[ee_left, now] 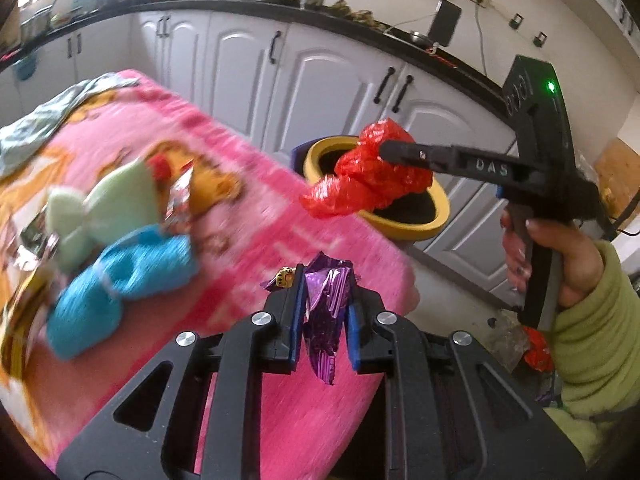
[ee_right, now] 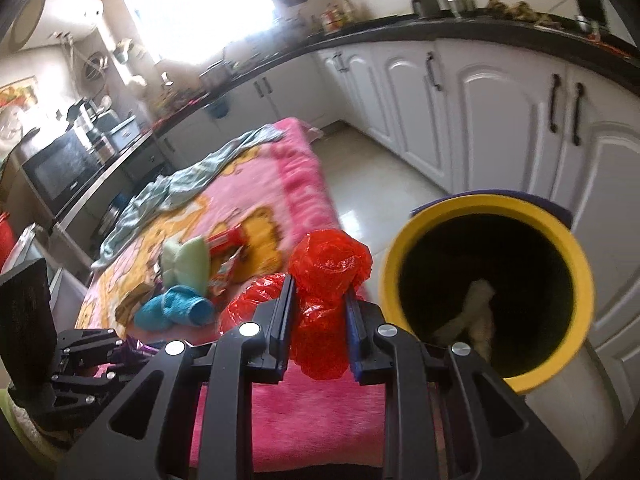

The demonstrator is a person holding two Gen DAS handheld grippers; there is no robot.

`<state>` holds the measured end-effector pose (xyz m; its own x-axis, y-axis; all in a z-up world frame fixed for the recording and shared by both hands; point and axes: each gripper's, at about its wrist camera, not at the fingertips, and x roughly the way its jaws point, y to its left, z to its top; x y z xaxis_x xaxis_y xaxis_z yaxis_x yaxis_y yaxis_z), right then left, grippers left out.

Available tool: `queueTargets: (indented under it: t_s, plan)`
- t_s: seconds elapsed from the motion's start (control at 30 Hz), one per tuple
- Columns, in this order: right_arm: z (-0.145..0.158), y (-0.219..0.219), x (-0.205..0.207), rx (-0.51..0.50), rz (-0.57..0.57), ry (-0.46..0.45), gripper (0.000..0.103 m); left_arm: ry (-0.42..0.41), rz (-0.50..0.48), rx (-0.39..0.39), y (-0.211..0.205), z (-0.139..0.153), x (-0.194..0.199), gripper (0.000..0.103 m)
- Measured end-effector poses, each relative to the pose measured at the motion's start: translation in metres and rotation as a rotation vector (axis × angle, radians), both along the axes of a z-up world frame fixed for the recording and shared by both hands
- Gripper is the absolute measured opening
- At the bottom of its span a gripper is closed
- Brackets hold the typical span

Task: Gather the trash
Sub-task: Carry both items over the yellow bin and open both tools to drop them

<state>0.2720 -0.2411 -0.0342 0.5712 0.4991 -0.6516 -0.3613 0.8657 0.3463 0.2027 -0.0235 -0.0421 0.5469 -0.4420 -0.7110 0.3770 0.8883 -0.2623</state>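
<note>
Pink blanket [ee_left: 256, 184] is covering the table, and everything below is being placed against it. Nearest, over its front edge, the left tongs [ee_left: 322, 312] are pinching a crumpled purple foil wrapper [ee_left: 326, 300] between narrow jaws. Just past that edge, the right tongs [ee_right: 318, 300] are clamping a bunched red plastic bag [ee_right: 324, 280], holding it up beside the mouth of the yellow-rimmed bin [ee_right: 488, 208] standing off the blanket's side. A hand [ee_left: 560, 256] in a green sleeve is gripping the right handle. Farther along the blanket, a blue cloth [ee_left: 120, 276], a pale green cloth [ee_left: 100, 216] and snack wrappers [ee_right: 226, 248] are lying together. White cabinets [ee_left: 320, 80] are standing beyond
</note>
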Motion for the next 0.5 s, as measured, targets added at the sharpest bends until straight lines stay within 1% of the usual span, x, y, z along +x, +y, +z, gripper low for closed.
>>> queueTargets:
  t_s: [0.3, 0.5]
  plan:
    - [0.014, -0.063, 0.003, -0.007, -0.15, -0.037, 0.022, -0.045, -0.087, -0.012, -0.055, 0.018, 0.044, 0.012]
    - [0.014, -0.105, 0.007, -0.008, -0.249, -0.046, 0.022, -0.059, -0.115, -0.028, -0.086, 0.025, 0.078, 0.012]
